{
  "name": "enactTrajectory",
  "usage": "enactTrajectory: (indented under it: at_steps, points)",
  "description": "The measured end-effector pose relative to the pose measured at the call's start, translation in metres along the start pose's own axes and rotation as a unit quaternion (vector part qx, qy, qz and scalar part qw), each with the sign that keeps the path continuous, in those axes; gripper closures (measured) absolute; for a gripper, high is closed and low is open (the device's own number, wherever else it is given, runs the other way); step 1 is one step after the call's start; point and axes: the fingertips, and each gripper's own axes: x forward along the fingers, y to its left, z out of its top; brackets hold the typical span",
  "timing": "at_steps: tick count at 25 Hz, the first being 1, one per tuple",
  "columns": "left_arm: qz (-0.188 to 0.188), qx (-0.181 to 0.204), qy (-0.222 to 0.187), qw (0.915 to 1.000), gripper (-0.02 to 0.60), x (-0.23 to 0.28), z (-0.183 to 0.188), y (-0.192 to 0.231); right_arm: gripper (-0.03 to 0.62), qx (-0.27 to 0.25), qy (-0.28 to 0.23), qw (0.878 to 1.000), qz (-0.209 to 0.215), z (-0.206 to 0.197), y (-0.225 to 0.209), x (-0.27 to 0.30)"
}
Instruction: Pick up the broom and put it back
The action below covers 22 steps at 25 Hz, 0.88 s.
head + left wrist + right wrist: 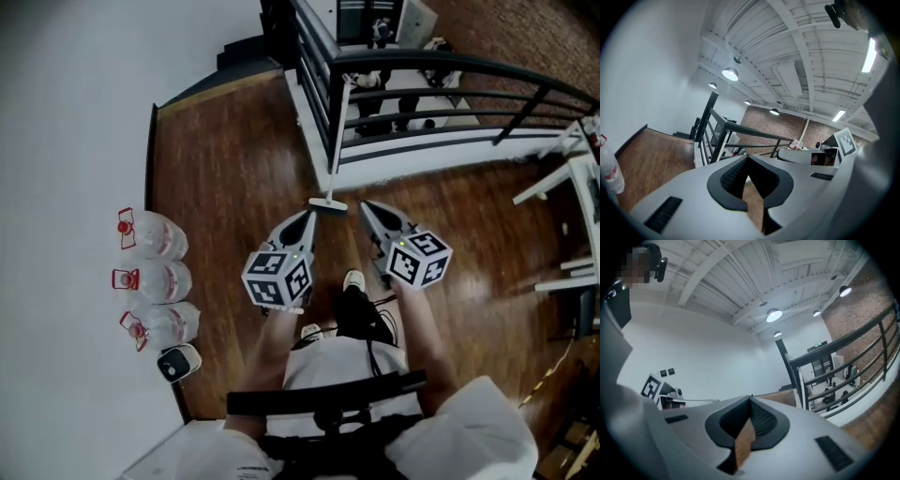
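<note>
Head view: slim white-handled broom (338, 141) with a narrow flat head stands upright at the far edge of the brown wooden floor (234, 159). Handle tilted back onto the black metal railing (422, 59), head down on the boards at the foot of the white base. Leaning there is what keeps it from falling, so looks parked, not dropped.

Left gripper (309, 214) and right gripper (366, 206) both held out in front of the body, tips aimed at the broom head, one to each side, near it but not touching.

Left gripper view: jaws together at the tips, nothing between them, only floor showing through the gap behind. Right gripper view: same, jaws together and empty.

Judged as approach stage, pickup not yet done. Jaws need to part before any grab. The thin handle above the head looks the best place to clamp. Risk: a knock to the head could slide the handle along the rail and tip it.

Three clear plastic water bottles with red caps (155, 281) sit in a row along the left edge of the floor by the white wall, well apart from the broom.
</note>
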Motion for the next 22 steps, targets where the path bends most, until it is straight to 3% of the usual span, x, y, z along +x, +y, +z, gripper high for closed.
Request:
enactTrajectory:
  at_steps: [6, 13, 18, 22]
  points:
    - [-0.042, -0.019, -0.001, 0.9989, 0.588, -0.05, -0.022, -0.035, 0.586, -0.031, 0.016, 0.999, -0.015, -0.01, 0.048, -0.049]
    - [-0.046, 0.005, -0.016, 0.9988, 0.588, -0.074, -0.016, -0.065, 0.586, -0.018, -0.004, 1.0, -0.015, -0.019, 0.069, -0.087]
    - [-0.047, 0.015, -0.033, 0.9982, 0.588, -0.071, -0.01, -0.098, 0.586, -0.037, -0.011, 0.999, -0.018, -0.018, 0.066, -0.124]
    - [-0.057, 0.022, -0.026, 0.9978, 0.588, -0.061, -0.023, -0.139, 0.586, -0.028, -0.026, 0.998, -0.048, -0.014, 0.038, -0.167]
